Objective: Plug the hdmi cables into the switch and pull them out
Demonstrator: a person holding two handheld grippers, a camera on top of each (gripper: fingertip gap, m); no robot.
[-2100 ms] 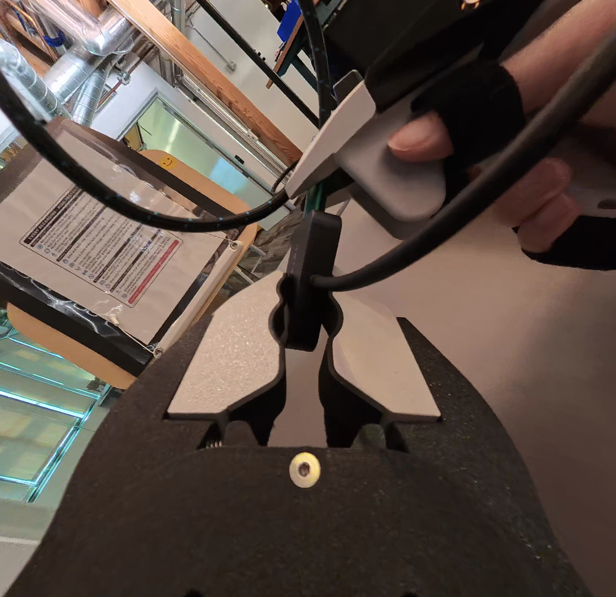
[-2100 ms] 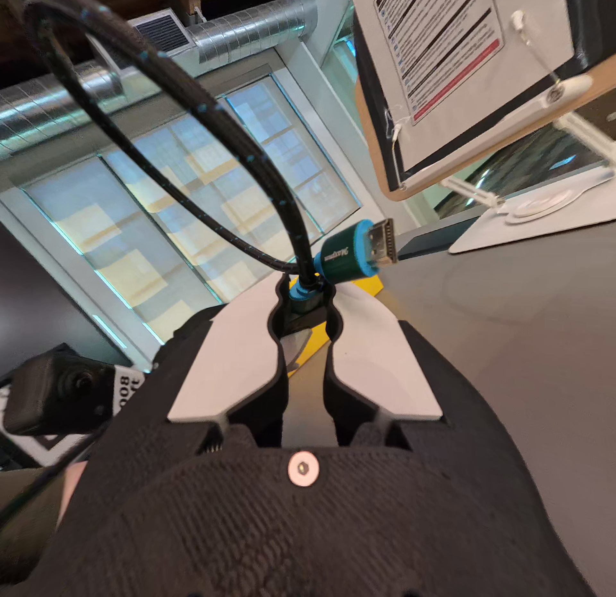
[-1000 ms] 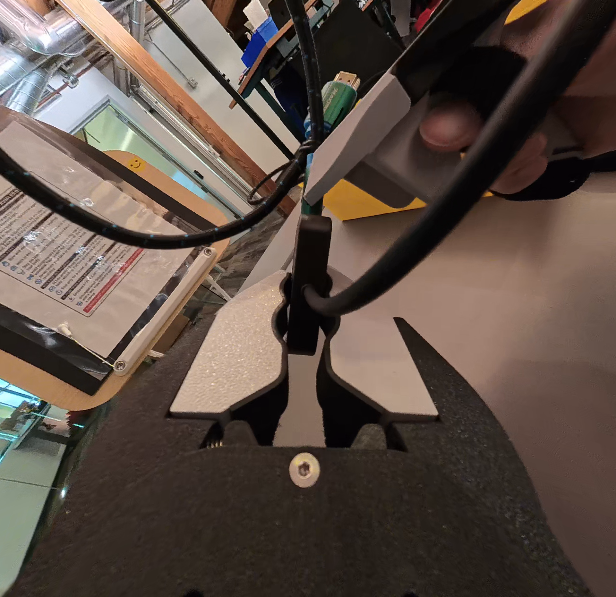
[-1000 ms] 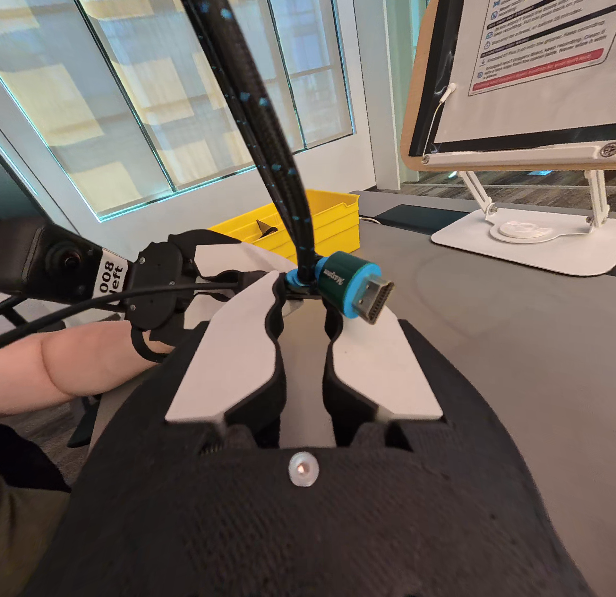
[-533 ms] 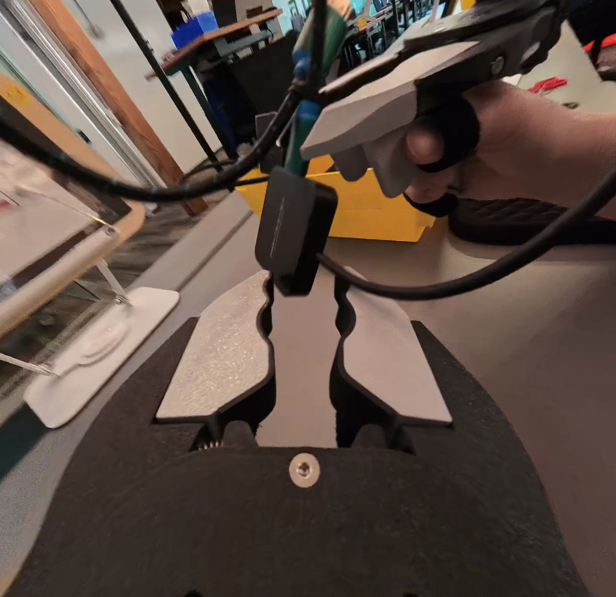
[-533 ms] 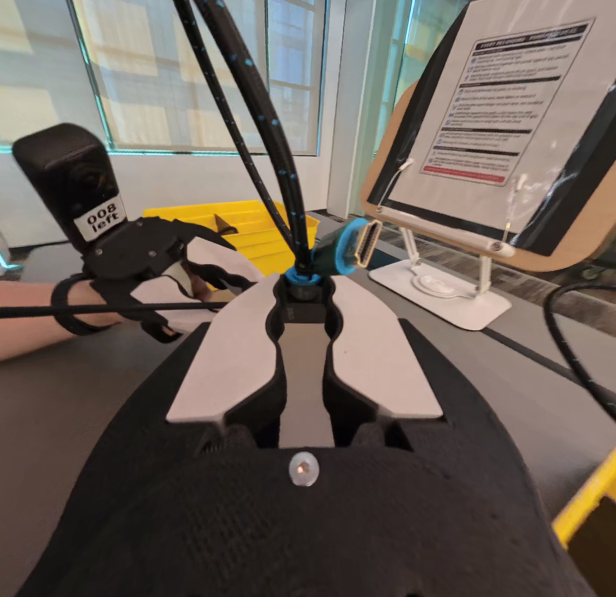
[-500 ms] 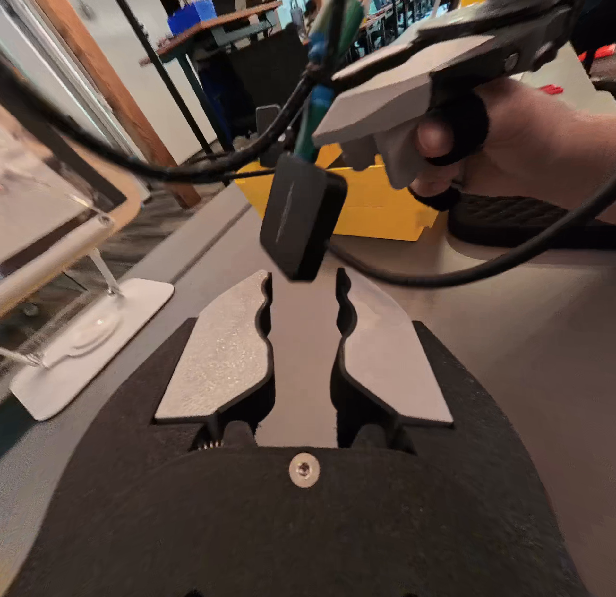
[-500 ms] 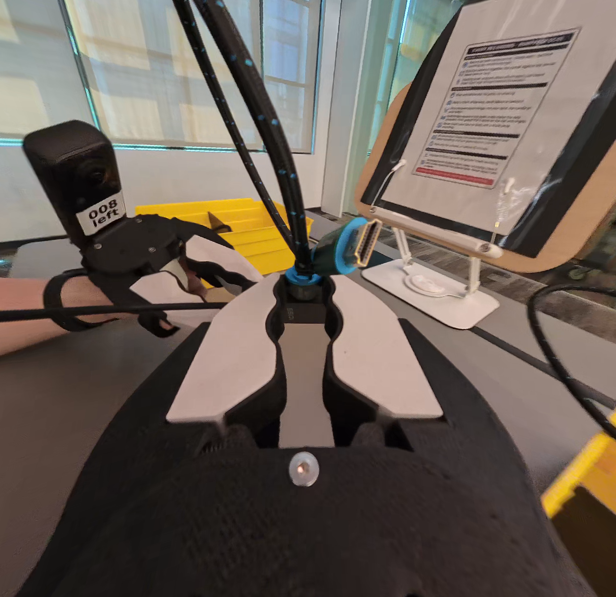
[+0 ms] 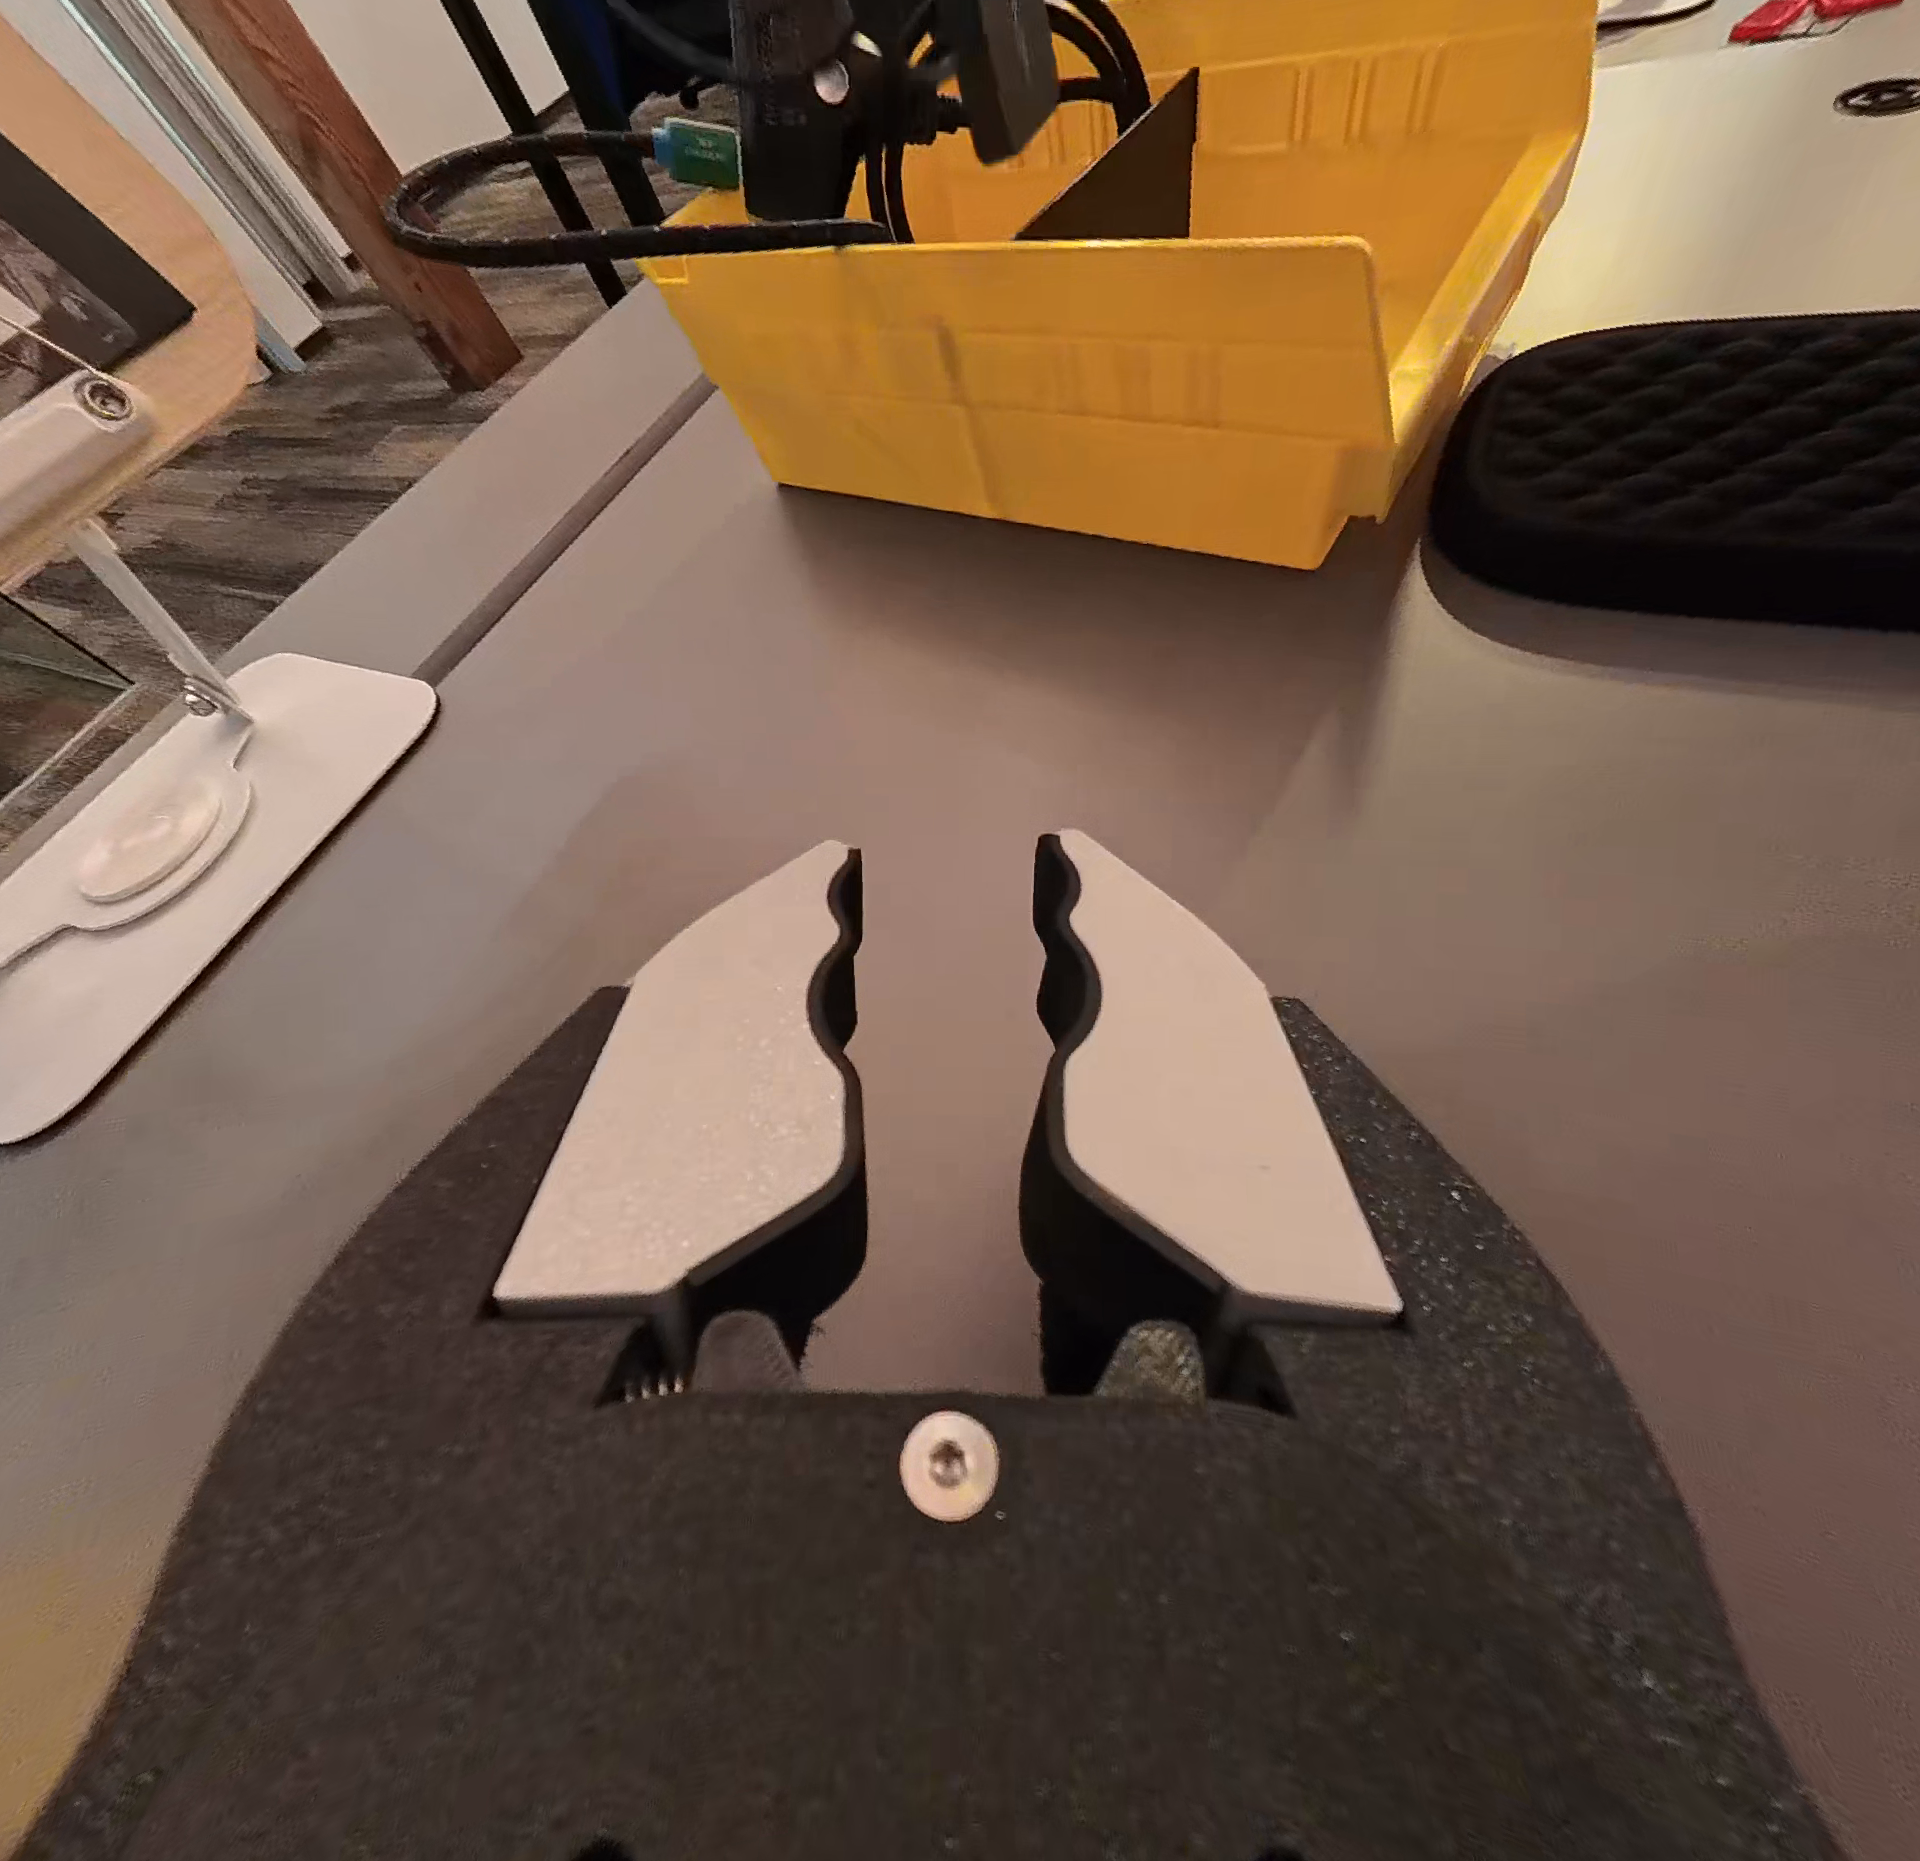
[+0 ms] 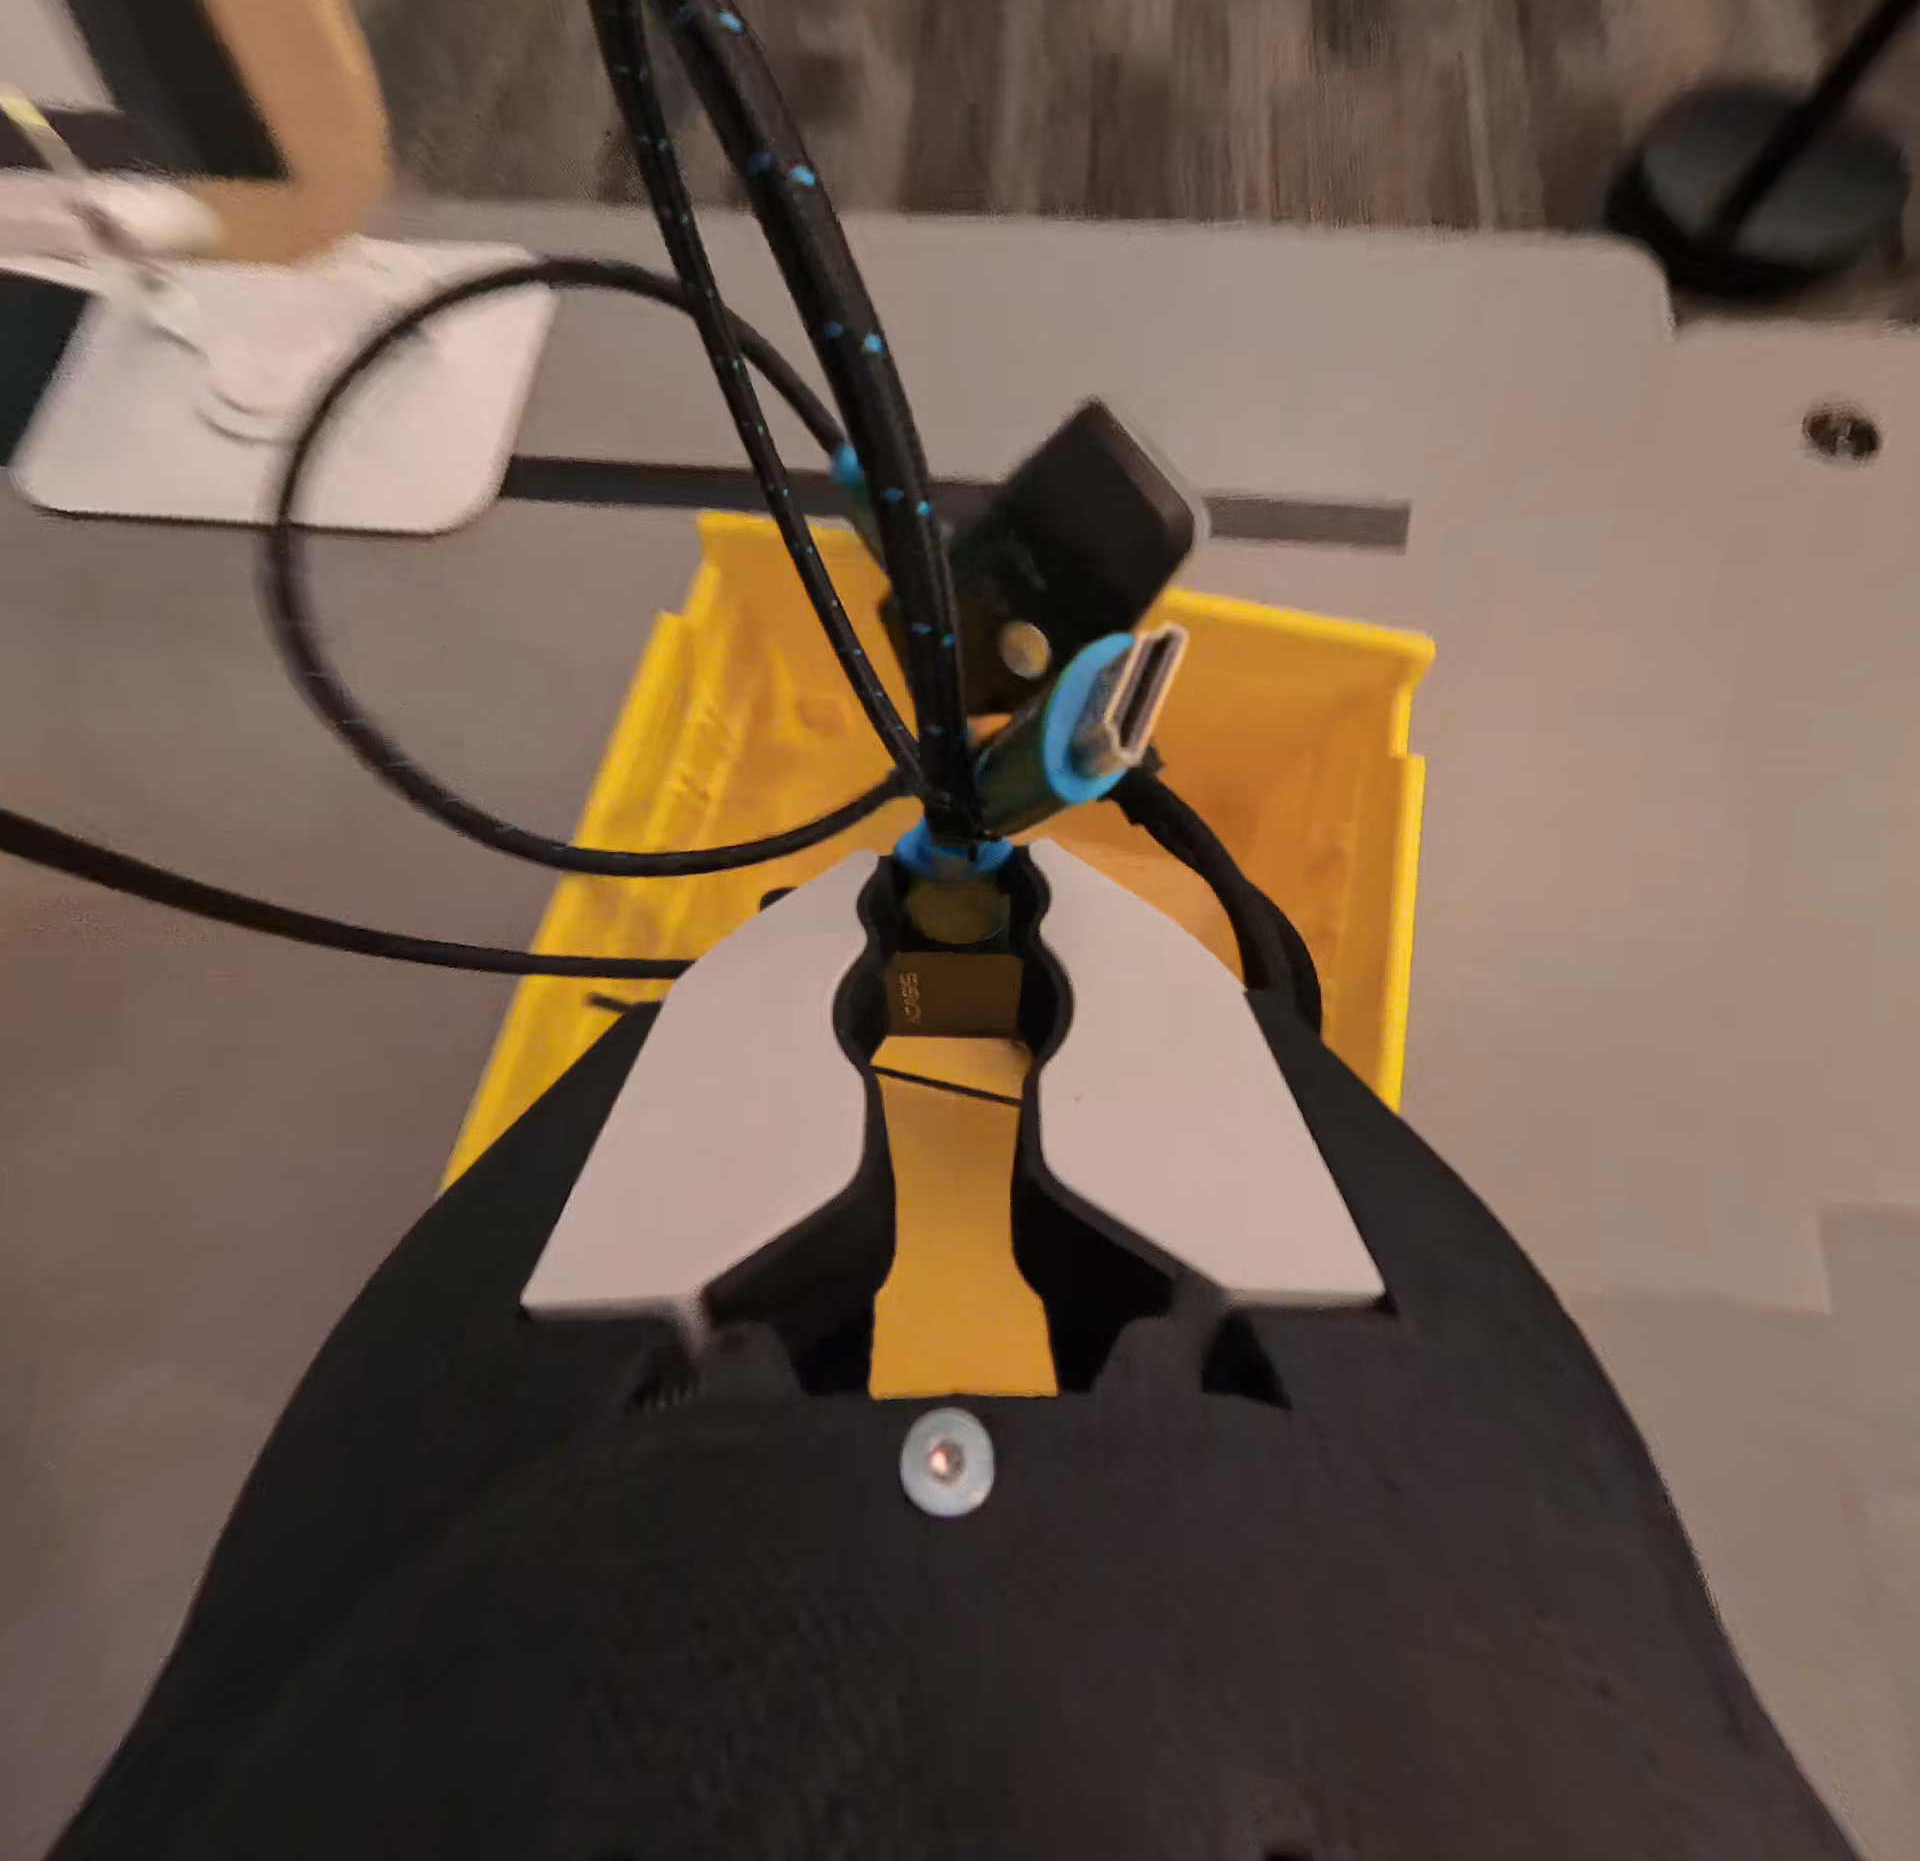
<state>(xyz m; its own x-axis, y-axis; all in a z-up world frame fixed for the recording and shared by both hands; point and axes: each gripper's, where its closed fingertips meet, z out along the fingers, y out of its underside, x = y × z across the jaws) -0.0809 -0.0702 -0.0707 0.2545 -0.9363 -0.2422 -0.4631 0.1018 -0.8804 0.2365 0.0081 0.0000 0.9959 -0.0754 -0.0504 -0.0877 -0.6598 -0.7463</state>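
Note:
My left gripper [image 9: 948,855] is open and empty, low over the grey table [image 9: 1143,720], well short of the yellow bin [image 9: 1039,409]. My right gripper [image 10: 951,861] is above the yellow bin [image 10: 644,731], shut on a blue-collared HDMI plug [image 10: 951,990] of a black braided cable [image 10: 821,253]. A second HDMI plug [image 10: 1117,699] with a blue ring sticks out free, up and right of the fingertips. The black switch [image 10: 1091,523] hangs among the cables just beyond it. In the left wrist view the switch [image 9: 1003,35] and a cable loop [image 9: 488,242] dangle over the bin's far end.
A document stand with a white base [image 9: 208,772] is at the left and also shows in the right wrist view [image 10: 281,409]. A black quilted pad [image 9: 1683,461] lies right of the bin. Small red pieces [image 9: 1829,19] lie far right. A dark round lamp base [image 10: 1766,190] sits on the floor. My hands' fingertips stand some 35 cm from each other. About 9 cm separates my right fingertips from the black switch [image 10: 1091,523].
My left gripper let go of the switch, opened wider and dropped back low over the table. My right gripper carried the cables, with the switch hanging from them, over the yellow bin.

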